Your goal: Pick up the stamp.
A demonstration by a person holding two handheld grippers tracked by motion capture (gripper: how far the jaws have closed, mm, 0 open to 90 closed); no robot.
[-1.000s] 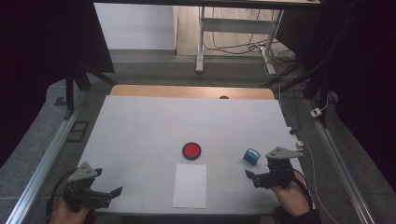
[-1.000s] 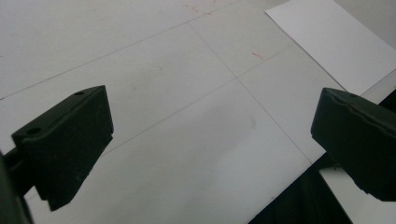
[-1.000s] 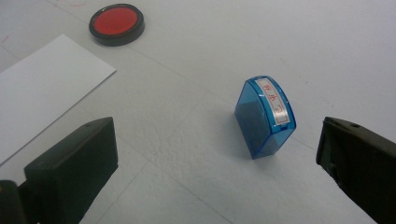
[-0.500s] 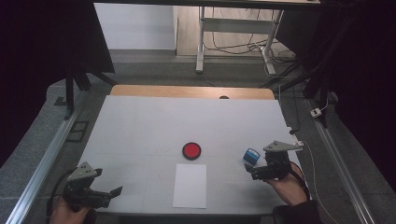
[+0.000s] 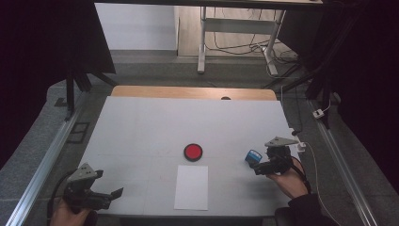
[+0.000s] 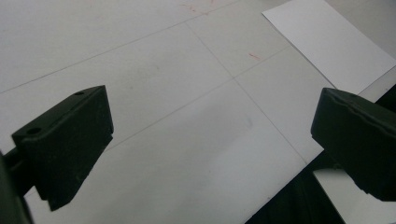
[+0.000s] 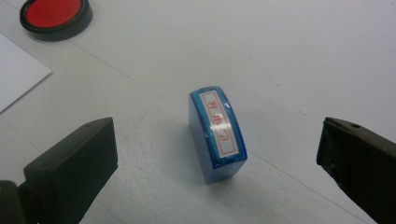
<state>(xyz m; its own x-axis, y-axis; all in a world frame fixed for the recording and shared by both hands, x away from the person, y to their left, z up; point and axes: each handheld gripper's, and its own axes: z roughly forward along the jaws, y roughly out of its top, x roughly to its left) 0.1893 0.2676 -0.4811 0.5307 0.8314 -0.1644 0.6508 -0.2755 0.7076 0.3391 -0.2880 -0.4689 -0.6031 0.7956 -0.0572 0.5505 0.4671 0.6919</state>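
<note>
Partly cropped right tongs [image 7: 217, 154] astride stamp [image 7: 216, 132]

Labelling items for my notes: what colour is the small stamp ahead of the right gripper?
Blue stamp, its white label printed red; clearest in the right gripper view.

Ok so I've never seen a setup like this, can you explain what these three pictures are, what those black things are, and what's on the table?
A person sits at a white table and holds a hand-operated gripper in each hand; there is no robot arm. The high view looks down from above: the left gripper sits at the near left corner, the right gripper at the right. The other two pictures come from cameras riding on each gripper, so the black blocks at their bottom edges are that gripper's own jaws.

On the table lie a round red ink pad, a white sheet of paper and a small blue stamp with red characters on its label. Nothing is held: both grippers stand open, the right gripper's jaws on either side of the stamp without touching it.
</note>
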